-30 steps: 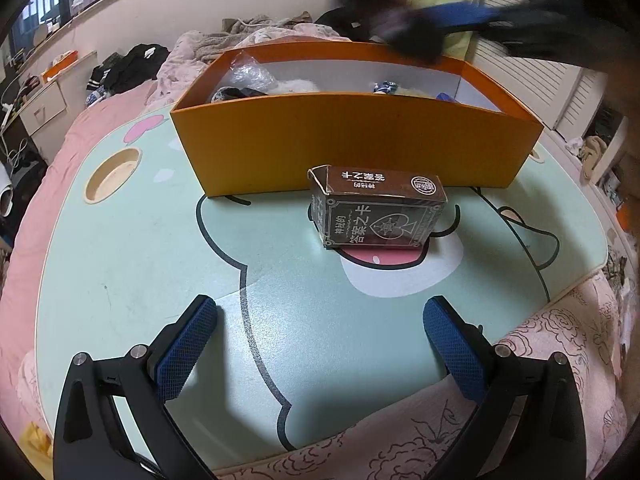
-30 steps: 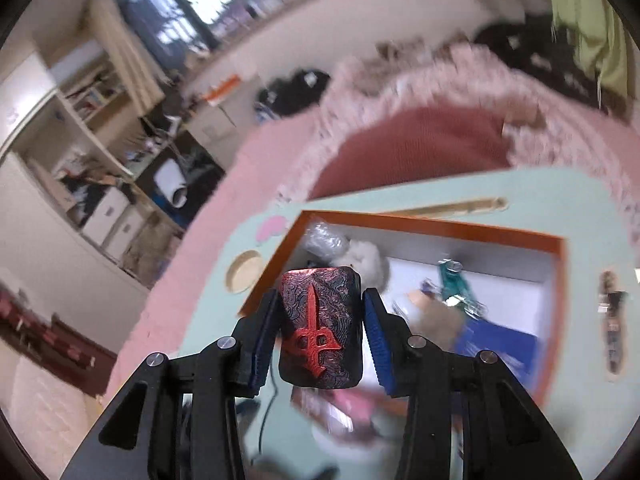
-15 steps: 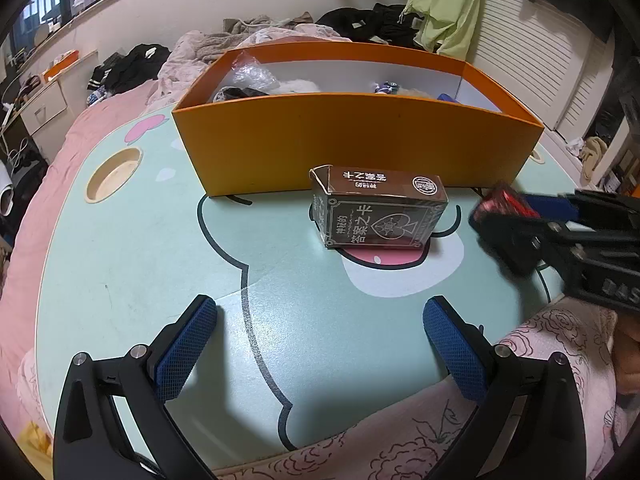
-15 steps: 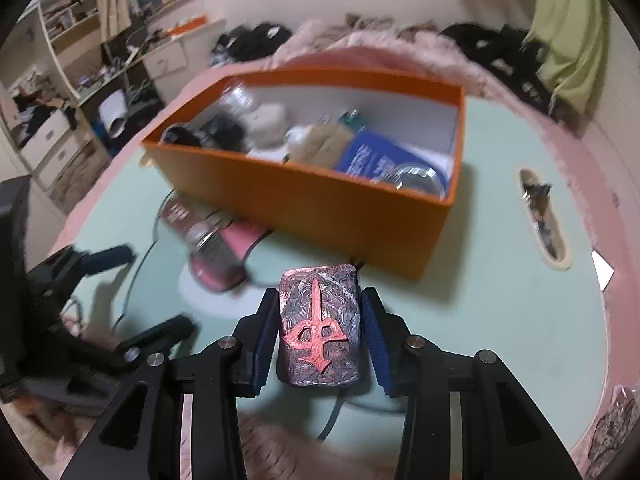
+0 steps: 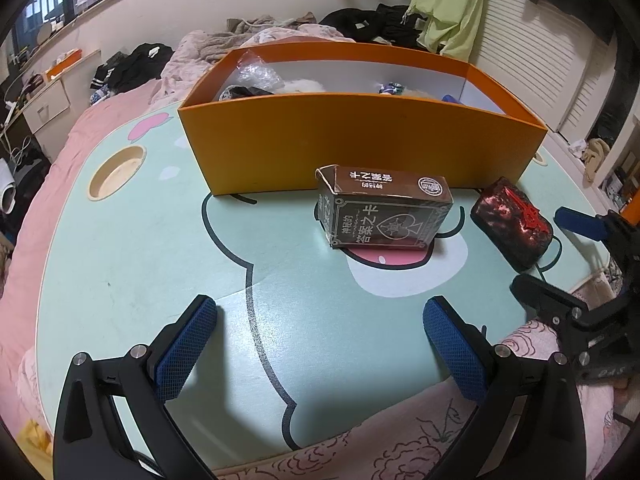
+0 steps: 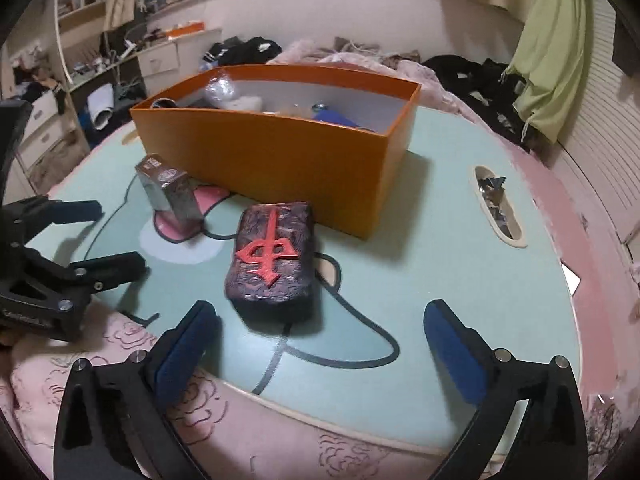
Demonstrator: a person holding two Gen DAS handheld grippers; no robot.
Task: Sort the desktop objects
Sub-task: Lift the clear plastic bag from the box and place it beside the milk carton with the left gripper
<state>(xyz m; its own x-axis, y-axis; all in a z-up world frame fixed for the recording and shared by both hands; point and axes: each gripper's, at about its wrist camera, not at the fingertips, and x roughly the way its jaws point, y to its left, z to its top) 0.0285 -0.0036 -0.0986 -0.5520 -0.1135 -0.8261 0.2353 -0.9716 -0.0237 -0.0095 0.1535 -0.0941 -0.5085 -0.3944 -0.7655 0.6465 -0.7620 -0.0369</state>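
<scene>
A dark block with a red symbol (image 6: pixel 272 258) lies flat on the mint table, just ahead of my open, empty right gripper (image 6: pixel 320 344); it also shows in the left wrist view (image 5: pixel 510 222). A brown card box (image 5: pixel 384 212) stands in front of the orange box (image 5: pixel 360 136), which holds several items; both show in the right wrist view, the card box (image 6: pixel 170 190) left of the orange box (image 6: pixel 272 160). My left gripper (image 5: pixel 320 344) is open and empty, well short of the card box. The right gripper (image 5: pixel 560 256) appears at the right edge of the left wrist view.
The mint table (image 5: pixel 140 248) has a round cup hole (image 5: pixel 116 168) at the left and an oval slot with foil scraps (image 6: pixel 498 204) at the right. Pink bedding (image 6: pixel 280 440) surrounds the table's near edge. Clothes lie behind the orange box.
My right gripper carried the red-symbol block down from above the orange box to the table, opened and let it go, then drew back. The left gripper has not moved.
</scene>
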